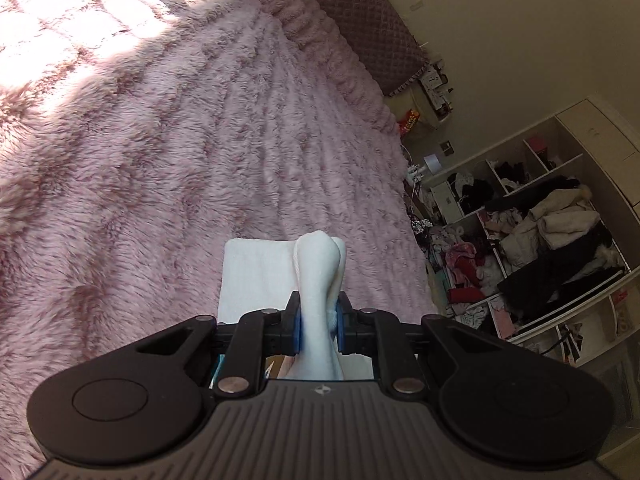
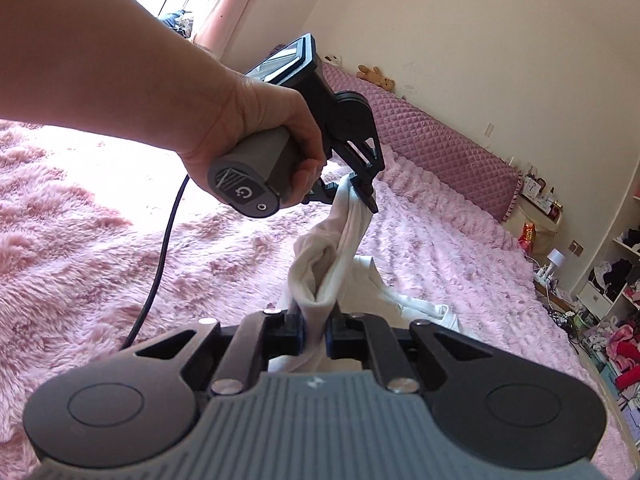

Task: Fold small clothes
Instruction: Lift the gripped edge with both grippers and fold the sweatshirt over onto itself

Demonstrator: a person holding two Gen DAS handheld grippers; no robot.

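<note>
left gripper (image 1: 318,322) clamps white knit garment (image 2: 340,240) | right gripper (image 2: 316,330) clamps it too | fluffy pink blanket (image 1: 160,160)

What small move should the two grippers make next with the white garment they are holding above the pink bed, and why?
Probably draw the two grippers apart to stretch the cloth flat. The left gripper and the right gripper are each shut on the white garment, which hangs bunched and twisted between them above the pink blanket. Part of it trails on the bed, so it is not ready for folding.
</note>
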